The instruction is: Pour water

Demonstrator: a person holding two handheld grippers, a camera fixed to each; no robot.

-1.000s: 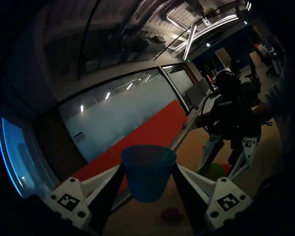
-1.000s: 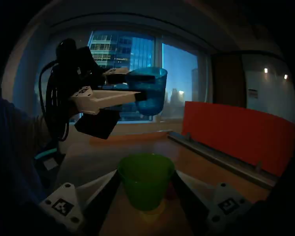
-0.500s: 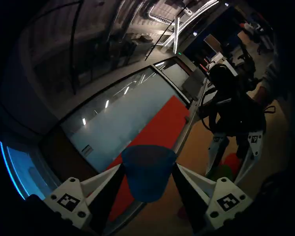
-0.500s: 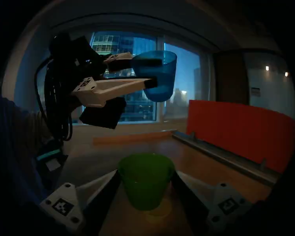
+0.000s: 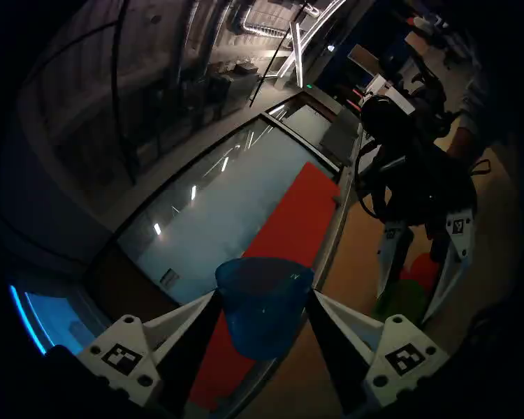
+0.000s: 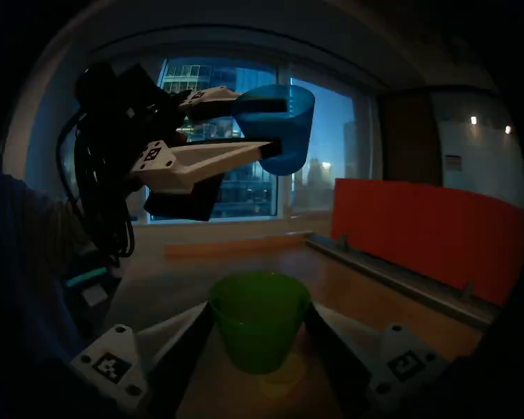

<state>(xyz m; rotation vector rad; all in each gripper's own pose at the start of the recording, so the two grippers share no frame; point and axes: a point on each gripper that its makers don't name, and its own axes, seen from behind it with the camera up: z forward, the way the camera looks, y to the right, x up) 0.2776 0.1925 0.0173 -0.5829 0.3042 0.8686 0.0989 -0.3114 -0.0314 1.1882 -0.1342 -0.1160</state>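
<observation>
The left gripper (image 6: 274, 127) is clamped on the blue cup (image 6: 279, 136) and holds it near upright in the air. In the right gripper view it sits above the green cup (image 6: 260, 322), which the right gripper (image 6: 260, 328) grips low by the wooden table (image 6: 374, 290). No water shows falling, so the pour seems not yet begun: the blue cup has to come over the green rim and tip.

We were in an office. We saw a big window (image 6: 332, 140) with tall towers (image 6: 251, 192) outside, and their lights were on. There was a long wooden desk (image 6: 374, 293) with a red board (image 6: 430, 230) standing along its edge. Behind the board was a cloudy glass wall (image 5: 227, 202). Long strip lights (image 5: 295, 52) and bare pipes (image 5: 258, 29) ran across the ceiling.
</observation>
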